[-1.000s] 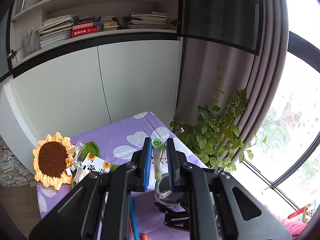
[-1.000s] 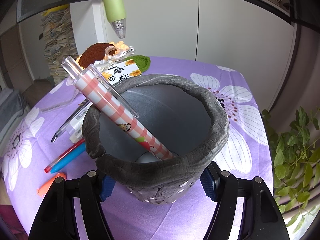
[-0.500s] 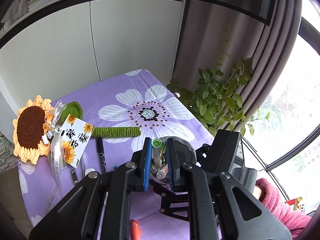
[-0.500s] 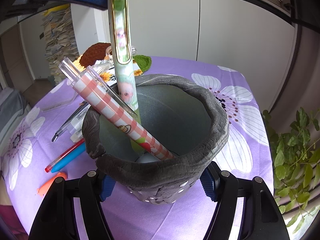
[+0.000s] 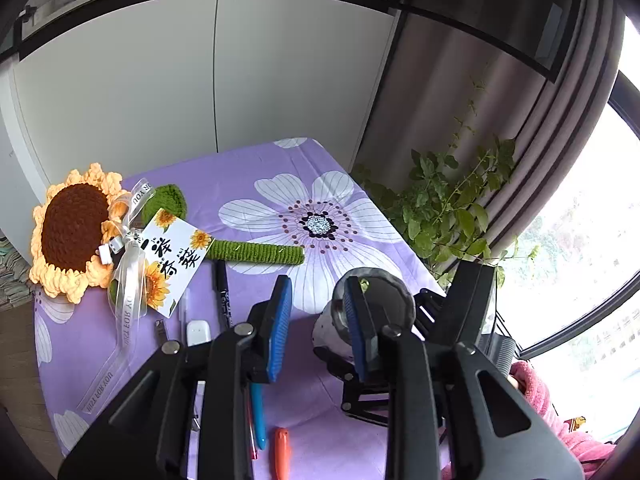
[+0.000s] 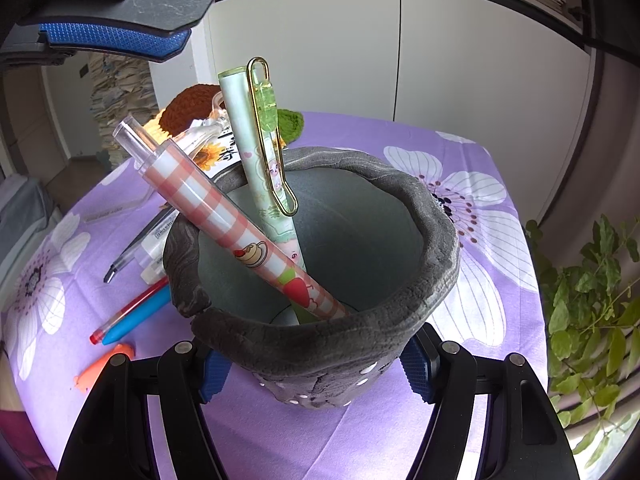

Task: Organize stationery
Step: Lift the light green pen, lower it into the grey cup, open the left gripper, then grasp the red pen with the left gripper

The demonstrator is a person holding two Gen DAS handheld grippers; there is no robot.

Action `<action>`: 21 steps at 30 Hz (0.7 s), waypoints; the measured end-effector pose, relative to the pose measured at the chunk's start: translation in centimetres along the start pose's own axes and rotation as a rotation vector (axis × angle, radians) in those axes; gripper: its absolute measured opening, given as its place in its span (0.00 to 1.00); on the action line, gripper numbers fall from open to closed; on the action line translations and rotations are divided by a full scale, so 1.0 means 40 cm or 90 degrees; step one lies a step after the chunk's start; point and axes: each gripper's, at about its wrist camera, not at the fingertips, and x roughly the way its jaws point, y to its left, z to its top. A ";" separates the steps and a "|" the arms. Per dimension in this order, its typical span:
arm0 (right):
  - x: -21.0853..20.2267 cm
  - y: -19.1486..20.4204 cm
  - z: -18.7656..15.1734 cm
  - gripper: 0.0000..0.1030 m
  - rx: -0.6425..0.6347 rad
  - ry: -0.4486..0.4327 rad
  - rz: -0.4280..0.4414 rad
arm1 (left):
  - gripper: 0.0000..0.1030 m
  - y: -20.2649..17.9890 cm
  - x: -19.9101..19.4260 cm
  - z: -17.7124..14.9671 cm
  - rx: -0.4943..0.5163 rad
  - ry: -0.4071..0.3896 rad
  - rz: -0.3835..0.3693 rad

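Observation:
My right gripper (image 6: 316,376) is shut on the base of a dark grey pen cup (image 6: 436,240), which stands on the purple flowered cloth. Two pens lean against the cup's far left rim: a pink checked pen (image 6: 216,216) and a pale green pen (image 6: 256,160) with a gold clip. My left gripper (image 5: 317,284) hovers just left of the cup (image 5: 392,296). Its jaws are opening and nothing is between them. One of its blue pads (image 6: 116,36) shows above the cup in the right wrist view.
Loose on the cloth left of the cup lie a black pen (image 5: 222,292), a white eraser-like piece (image 5: 198,332), a blue pen (image 5: 258,416) and an orange item (image 5: 282,452). A crochet sunflower (image 5: 74,228) with a card (image 5: 172,256) lies farther left. A plant (image 5: 448,208) stands beyond the table's right edge.
The left gripper came down with the green pen over the cup, then its jaws parted and let it go. The pen now stands in the cup. The right gripper kept still.

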 end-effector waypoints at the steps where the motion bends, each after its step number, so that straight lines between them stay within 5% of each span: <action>1: 0.000 0.000 -0.001 0.69 0.000 0.000 0.000 | 0.24 0.015 0.003 -0.008 -0.009 0.005 0.006; 12: 0.000 0.001 0.000 0.69 0.000 0.000 0.000 | 0.22 0.129 0.123 -0.206 -0.042 0.147 0.081; 21: 0.001 0.002 -0.001 0.69 -0.001 0.003 -0.001 | 0.23 0.143 0.143 -0.266 -0.024 0.167 0.100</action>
